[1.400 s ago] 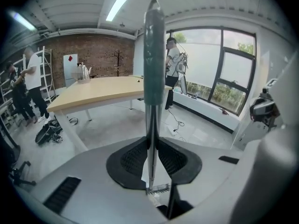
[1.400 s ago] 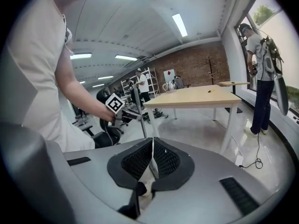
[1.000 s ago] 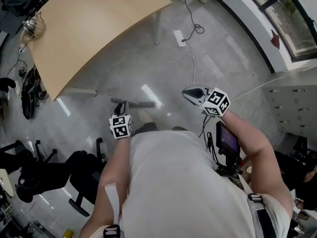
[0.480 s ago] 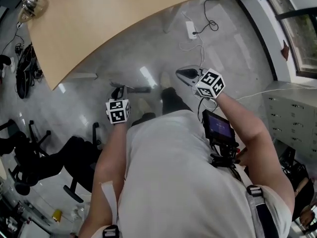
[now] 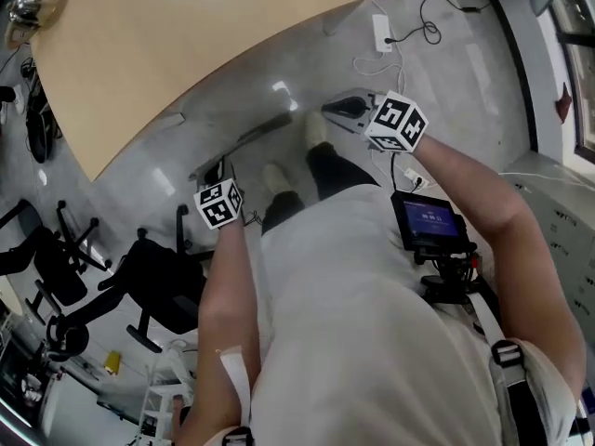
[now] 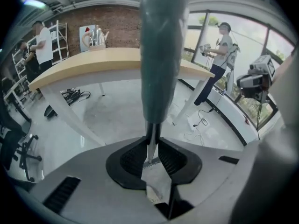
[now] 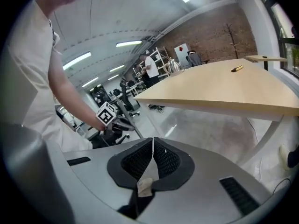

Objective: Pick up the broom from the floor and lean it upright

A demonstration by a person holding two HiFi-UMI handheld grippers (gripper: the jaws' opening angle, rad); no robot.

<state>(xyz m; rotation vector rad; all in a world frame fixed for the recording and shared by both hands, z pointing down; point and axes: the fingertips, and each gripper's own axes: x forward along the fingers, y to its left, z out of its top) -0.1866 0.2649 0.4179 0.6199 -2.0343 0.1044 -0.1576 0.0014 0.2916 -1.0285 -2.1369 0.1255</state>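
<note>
My left gripper point(image 6: 150, 146) is shut on the broom point(image 6: 159, 55). Its pads pinch the thin metal shaft just below the grey-green grip sleeve, which rises straight up the left gripper view. In the head view the broom's grey handle point(image 5: 256, 135) slants from my left gripper point(image 5: 212, 173) up and right over the floor; its head is hidden. My right gripper point(image 5: 327, 110) hovers beside the handle's far end with its jaws shut and nothing in them point(image 7: 153, 141). From the right gripper view I see the left gripper point(image 7: 114, 121) and the handle point(image 7: 131, 122).
A curved wooden table point(image 5: 186, 35) fills the top of the head view. Black office chairs point(image 5: 139, 277) stand at the left. A power strip with cables point(image 5: 381, 31) lies on the floor, and white cabinets point(image 5: 558, 212) are at the right. Two people point(image 6: 222, 45) point(image 6: 44, 45) stand in the distance.
Both grippers have moved toward the table. The left one has sunk and rolled with the broom still in it, and the handle now slants up and right. The right one stays shut.
</note>
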